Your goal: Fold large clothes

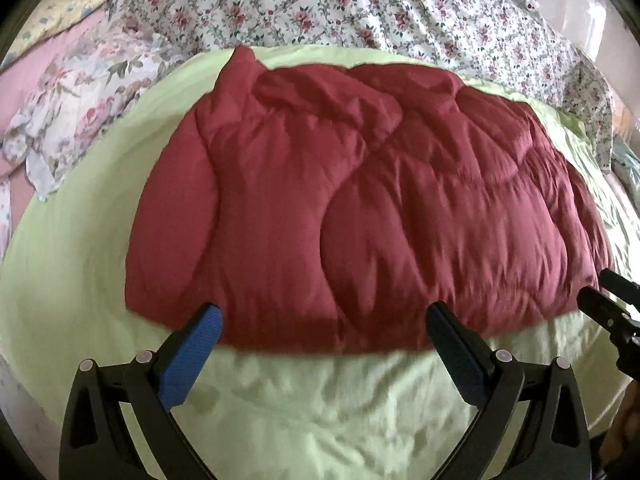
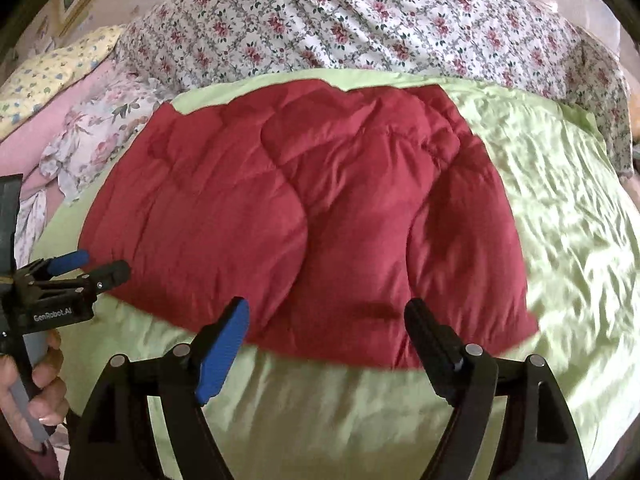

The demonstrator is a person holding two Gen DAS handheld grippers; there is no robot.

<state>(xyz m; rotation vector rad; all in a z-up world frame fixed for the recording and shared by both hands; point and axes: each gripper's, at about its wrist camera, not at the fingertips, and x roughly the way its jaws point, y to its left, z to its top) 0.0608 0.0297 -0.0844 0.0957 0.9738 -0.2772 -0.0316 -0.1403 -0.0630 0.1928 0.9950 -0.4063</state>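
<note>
Padded dark-red jacket lies spread flat on a pale green sheet, its near hem just beyond the tips of both grippers. Its quilted surface is puffy and creased, with one panel lapped over the other along a curved seam down the middle. No collar or sleeve can be told apart for certain.

Left gripper has its fingers wide apart, nothing between them, tips hanging over the hem; whether they touch the cloth cannot be told. Right gripper stands likewise, fingers spread and holding nothing, tips at the hem's edge.

Green sheet lies bare and wrinkled beneath and to the right of the right gripper's fingers. Beyond the jacket, past the fingertips, a flowered bedspread rises. Left of the fingers sits a rumpled floral cloth against pink fabric.

A hand grips the left gripper's handle at the right view's left edge, partly cut off. Edges are blurred.
</note>
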